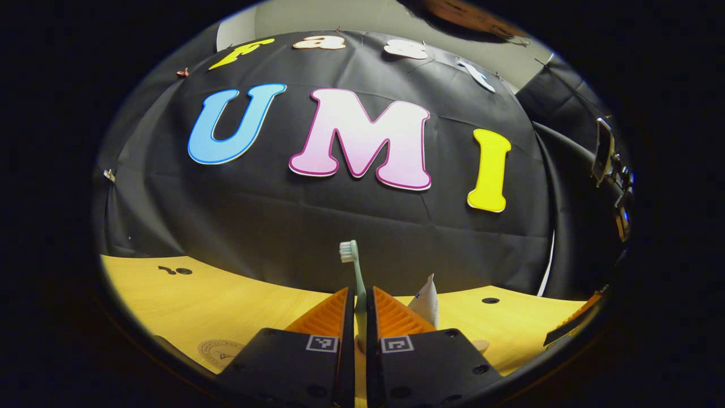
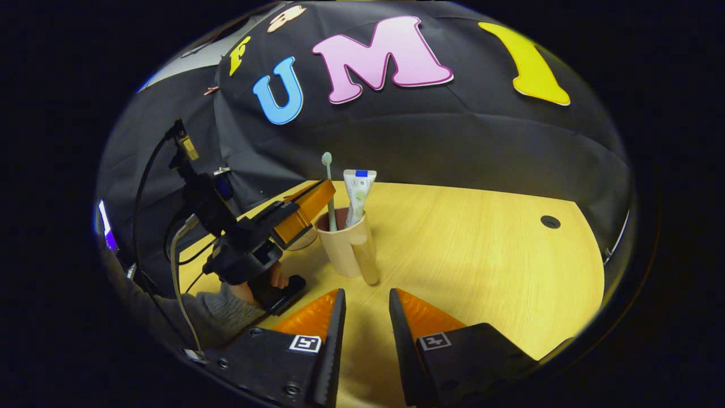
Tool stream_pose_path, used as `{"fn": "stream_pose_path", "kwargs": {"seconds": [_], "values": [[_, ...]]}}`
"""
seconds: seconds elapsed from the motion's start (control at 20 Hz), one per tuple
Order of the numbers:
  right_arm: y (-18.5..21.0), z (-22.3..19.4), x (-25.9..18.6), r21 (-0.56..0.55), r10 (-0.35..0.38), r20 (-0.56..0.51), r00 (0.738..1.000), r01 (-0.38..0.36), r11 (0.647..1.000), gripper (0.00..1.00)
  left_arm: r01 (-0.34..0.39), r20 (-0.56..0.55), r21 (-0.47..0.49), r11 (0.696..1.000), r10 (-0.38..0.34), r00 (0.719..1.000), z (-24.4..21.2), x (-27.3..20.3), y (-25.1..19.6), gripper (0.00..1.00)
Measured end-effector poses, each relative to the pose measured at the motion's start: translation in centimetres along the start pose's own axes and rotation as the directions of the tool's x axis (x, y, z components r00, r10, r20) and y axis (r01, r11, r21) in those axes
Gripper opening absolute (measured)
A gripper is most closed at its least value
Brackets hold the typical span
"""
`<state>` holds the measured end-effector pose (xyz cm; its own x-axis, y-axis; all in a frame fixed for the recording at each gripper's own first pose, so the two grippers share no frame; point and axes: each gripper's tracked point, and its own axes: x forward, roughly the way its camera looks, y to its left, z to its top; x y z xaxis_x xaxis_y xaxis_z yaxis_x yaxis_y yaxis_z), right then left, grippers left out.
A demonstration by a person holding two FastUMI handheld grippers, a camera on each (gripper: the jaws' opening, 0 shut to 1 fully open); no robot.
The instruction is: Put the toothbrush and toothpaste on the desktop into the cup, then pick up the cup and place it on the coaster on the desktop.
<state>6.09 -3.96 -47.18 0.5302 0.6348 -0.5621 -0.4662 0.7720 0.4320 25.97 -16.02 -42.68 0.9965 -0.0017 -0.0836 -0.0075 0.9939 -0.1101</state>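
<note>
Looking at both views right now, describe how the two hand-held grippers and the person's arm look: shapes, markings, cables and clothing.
Each gripper has two wedge-shaped ribbed fingers on blocky dark bodies, each block bearing a small square black-and-white marker. The right gripper shows screws in its blocks. In the right gripper view the left gripper has a dark frame with black cables looping off it, gripped by a hand in a grey knitted sleeve.

Toothbrush [image 1: 355, 272] lower handle hidden between left gripper [image 1: 360, 309] fingers; coaster [image 1: 218, 352] partly cut off
</note>
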Motion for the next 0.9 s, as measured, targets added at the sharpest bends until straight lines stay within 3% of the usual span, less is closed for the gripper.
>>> {"fn": "stream_pose_path", "kwargs": {"seconds": [0.15,0.2,0.25,0.45,0.5,0.55,0.6,0.8,0.9], "values": [[-0.2,1.4,0.5,-0.052,0.011,-0.036,0.999,-0.013,0.999,0.42,0.035,-0.031,-0.004,0.999,-0.035,0.999,-0.1,-1.4,-0.2,0.16],[-0.3,2.1,0.6,-0.076,0.014,-0.045,0.999,-0.017,0.997,0.45,0.050,-0.044,-0.009,0.999,-0.050,0.998,-0.3,-2.1,-0.4,0.12],[-0.3,2.6,0.9,-0.098,0.022,-0.059,0.998,-0.028,0.995,0.54,0.062,-0.057,-0.016,0.998,-0.063,0.996,-0.4,-2.7,-0.5,0.20],[0.5,3.3,2.2,-0.212,0.061,-0.151,0.987,-0.092,0.973,0.58,0.106,-0.137,-0.071,0.992,-0.115,0.984,-1.0,-6.1,-1.0,0.33],[0.7,3.3,2.7,-0.246,0.064,-0.178,0.982,-0.108,0.963,0.59,0.113,-0.167,-0.091,0.989,-0.127,0.978,-1.2,-7.5,-1.0,0.55],[0.8,3.0,3.4,-0.270,0.065,-0.209,0.976,-0.121,0.955,0.59,0.115,-0.195,-0.113,0.987,-0.135,0.971,-1.3,-8.9,-0.8,0.58],[0.9,2.5,3.8,-0.281,0.066,-0.246,0.967,-0.137,0.950,0.60,0.110,-0.220,-0.132,0.985,-0.137,0.966,-1.3,-10.3,-0.5,0.51],[1.1,0.4,5.6,-0.320,0.043,-0.375,0.926,-0.173,0.932,0.60,0.036,-0.335,-0.191,0.981,-0.099,0.937,-2.1,-16.8,1.8,0.66],[1.0,-0.2,6.1,-0.328,0.030,-0.417,0.908,-0.182,0.927,0.60,0.004,-0.367,-0.193,0.981,-0.077,0.927,-1.9,-19.9,3.0,0.69]]}}
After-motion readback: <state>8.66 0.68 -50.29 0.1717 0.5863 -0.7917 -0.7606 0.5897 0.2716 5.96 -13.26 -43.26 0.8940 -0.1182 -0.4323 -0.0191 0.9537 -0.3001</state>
